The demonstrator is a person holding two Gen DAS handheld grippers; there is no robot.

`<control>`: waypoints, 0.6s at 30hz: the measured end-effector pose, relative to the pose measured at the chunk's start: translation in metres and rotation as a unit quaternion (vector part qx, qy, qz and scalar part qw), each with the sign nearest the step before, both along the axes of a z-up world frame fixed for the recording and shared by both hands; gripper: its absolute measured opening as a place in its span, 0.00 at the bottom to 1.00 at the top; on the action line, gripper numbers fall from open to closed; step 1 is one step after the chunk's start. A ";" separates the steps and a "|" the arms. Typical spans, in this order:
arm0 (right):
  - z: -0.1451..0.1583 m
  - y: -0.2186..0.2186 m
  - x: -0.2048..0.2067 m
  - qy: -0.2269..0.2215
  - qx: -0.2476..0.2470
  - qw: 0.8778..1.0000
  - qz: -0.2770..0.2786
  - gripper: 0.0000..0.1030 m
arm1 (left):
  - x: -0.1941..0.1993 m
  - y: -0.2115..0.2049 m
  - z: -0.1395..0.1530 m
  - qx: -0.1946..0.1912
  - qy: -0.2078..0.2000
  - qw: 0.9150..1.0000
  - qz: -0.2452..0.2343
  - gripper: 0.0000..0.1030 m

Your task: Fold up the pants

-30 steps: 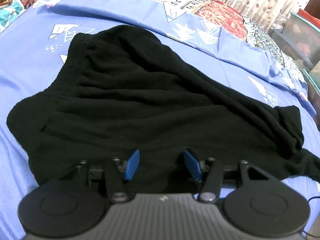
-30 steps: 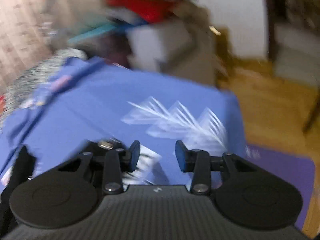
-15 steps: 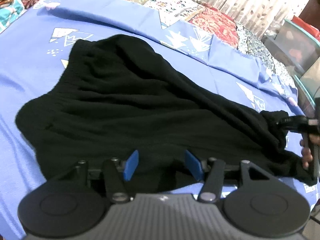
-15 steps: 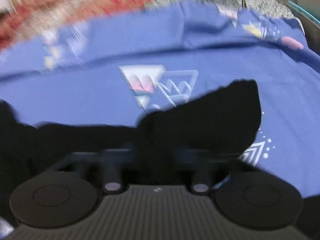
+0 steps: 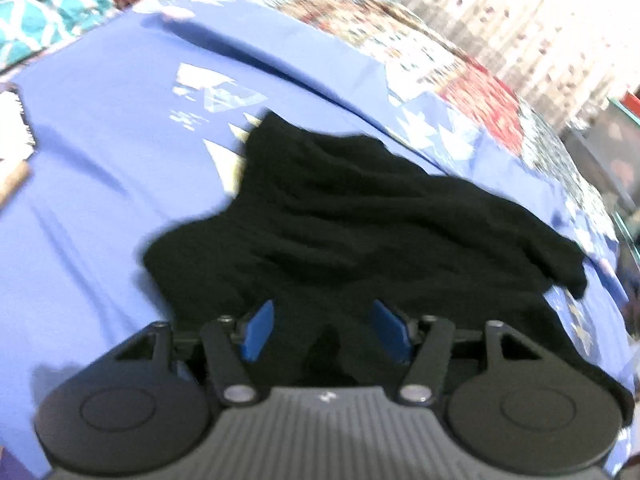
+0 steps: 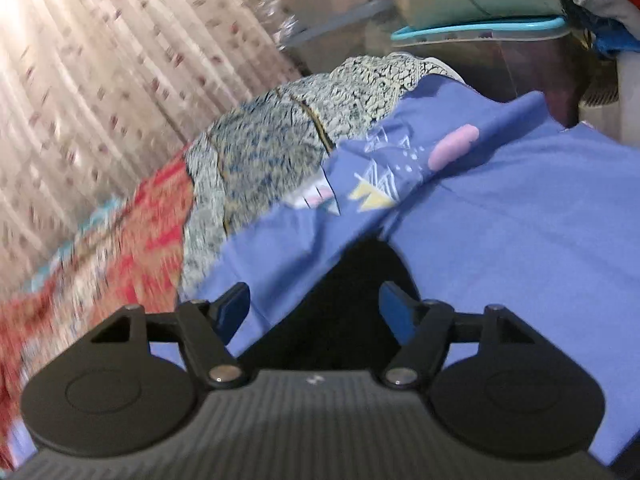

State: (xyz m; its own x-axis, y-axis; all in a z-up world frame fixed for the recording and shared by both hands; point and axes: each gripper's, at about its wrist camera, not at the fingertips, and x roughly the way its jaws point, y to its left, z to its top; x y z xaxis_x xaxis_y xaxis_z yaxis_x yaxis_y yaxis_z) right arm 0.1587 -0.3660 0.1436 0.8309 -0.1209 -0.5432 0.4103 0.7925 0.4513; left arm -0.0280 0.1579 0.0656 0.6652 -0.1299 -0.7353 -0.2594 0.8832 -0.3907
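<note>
The black pants (image 5: 360, 216) lie bunched on the blue patterned bedsheet (image 5: 92, 208), waistband toward the far left and legs running right. My left gripper (image 5: 324, 330) is open, its blue pads either side of the near edge of the fabric. In the right wrist view a black end of the pants (image 6: 344, 308) lies between the fingers of my right gripper (image 6: 316, 310), which is open. Both views are blurred by motion.
A red and grey patterned quilt (image 5: 452, 68) and a curtain (image 6: 88, 80) lie beyond the sheet. Plastic storage bins (image 6: 460, 12) with clothes stand past the bed's end. A white object (image 5: 12, 120) sits at the sheet's left edge.
The left gripper has pulled back and the pants look farther and more bunched. The right gripper swung from facing the floor to the pants' leg end, then tilted toward the curtain.
</note>
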 end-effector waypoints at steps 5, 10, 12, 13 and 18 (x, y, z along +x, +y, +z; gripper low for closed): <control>-0.038 -0.037 -0.071 0.016 0.002 1.000 -0.001 0.71 | -0.016 0.039 -0.002 0.003 0.018 0.998 0.064 0.88; -0.026 -0.095 -0.176 0.001 -0.076 0.992 -0.103 0.71 | -0.027 0.063 -0.016 -0.066 0.029 0.993 0.096 0.97; -0.022 -0.116 -0.208 0.009 -0.088 0.987 -0.135 0.71 | -0.022 0.065 -0.023 -0.100 0.031 0.991 0.089 0.97; -0.021 -0.124 -0.219 0.017 -0.090 0.985 -0.143 0.71 | -0.017 0.065 -0.027 -0.117 0.032 0.989 0.082 0.98; -0.023 -0.142 -0.233 0.048 -0.062 0.987 -0.138 0.71 | 0.010 0.054 -0.041 -0.153 0.038 0.985 0.067 1.00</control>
